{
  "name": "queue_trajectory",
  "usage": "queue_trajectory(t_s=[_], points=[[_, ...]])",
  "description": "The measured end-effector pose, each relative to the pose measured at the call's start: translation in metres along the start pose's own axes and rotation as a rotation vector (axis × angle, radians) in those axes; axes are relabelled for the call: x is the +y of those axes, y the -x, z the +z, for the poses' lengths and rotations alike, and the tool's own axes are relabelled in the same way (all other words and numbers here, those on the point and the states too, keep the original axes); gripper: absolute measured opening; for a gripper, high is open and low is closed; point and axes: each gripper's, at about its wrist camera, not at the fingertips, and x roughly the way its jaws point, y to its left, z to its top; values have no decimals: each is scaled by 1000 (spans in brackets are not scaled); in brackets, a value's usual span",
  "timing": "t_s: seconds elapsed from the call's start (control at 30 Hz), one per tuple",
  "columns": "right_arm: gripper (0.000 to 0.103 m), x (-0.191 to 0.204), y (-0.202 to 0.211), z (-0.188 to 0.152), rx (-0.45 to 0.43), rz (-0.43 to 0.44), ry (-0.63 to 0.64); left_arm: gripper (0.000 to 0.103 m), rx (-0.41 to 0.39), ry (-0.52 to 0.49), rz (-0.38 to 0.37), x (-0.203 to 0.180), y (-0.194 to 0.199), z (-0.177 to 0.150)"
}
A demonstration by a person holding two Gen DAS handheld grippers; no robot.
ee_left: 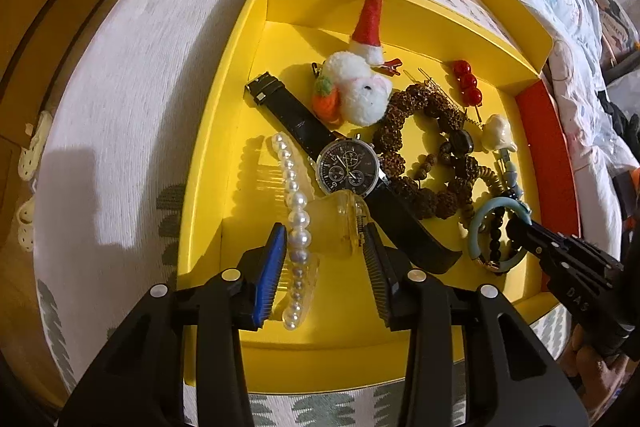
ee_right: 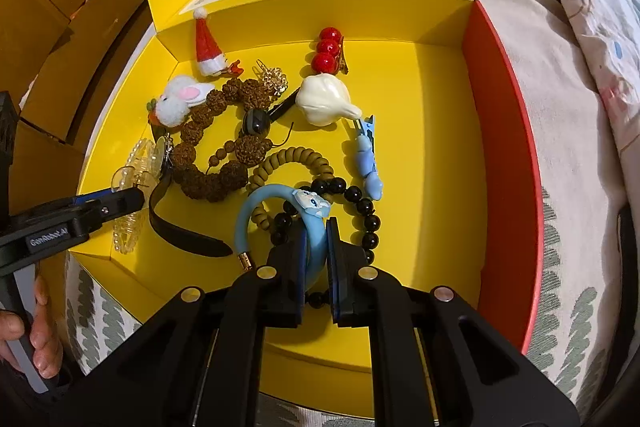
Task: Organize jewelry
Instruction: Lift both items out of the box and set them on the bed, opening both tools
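A yellow box [ee_left: 240, 99] holds the jewelry. In the left wrist view, my left gripper [ee_left: 324, 247] is shut on a clear hair claw [ee_left: 340, 223] edged with a row of pearls [ee_left: 298, 223]; both pads touch its sides. In the right wrist view, my right gripper [ee_right: 318, 239] is shut on a light blue bangle [ee_right: 256, 203] with a small cartoon face. The bangle lies over a black bead bracelet [ee_right: 362, 205]. The right gripper [ee_left: 520, 231] also shows at the bangle [ee_left: 478, 223] in the left wrist view.
A black watch [ee_left: 348, 167], a brown seed-bead bracelet [ee_left: 412, 115], a plush bunny clip [ee_left: 360, 91], a Santa hat clip [ee_left: 370, 23], a red bead clip [ee_left: 466, 79] and a white clip [ee_left: 496, 137] fill the box. The box has a red side wall [ee_right: 500, 147] and sits on a patterned bedspread [ee_left: 120, 87].
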Motion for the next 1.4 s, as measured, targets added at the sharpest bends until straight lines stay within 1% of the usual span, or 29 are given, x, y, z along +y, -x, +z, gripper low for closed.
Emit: queue_trajectory(t_s=[0.13,0.23,0.53,0.7,0.87,0.97,1.13,1.27,1.33,1.4], points=[[10,-1,3,0,-7,-6,-3,40,-13,-4,14,-2,-1,1],[10,-2,7,0,-15,-1,-10,40,-18,-2,9,-1,0,2],[9,-7,26,1,-53,56,-34,39,-40,10,-25,7,8,1],[9,-9,39,2,-75,103,-47,39,-68,7,-40,5,16,3],[9,-16,60,-3,-97,117,-60,39,-103,4,-55,1,31,1],[9,-24,77,-11,-113,117,-74,39,-130,-9,-68,-3,47,-6],[9,-44,108,-34,-147,117,-109,39,-165,-47,-106,-12,77,-36],[9,-57,124,-58,-141,106,-131,39,-144,-79,-125,-23,85,-65],[9,-62,127,-76,-132,100,-144,39,-135,-93,-117,-26,85,-75],[9,-62,123,-92,-103,92,-140,39,-123,-102,-104,-29,82,-86]])
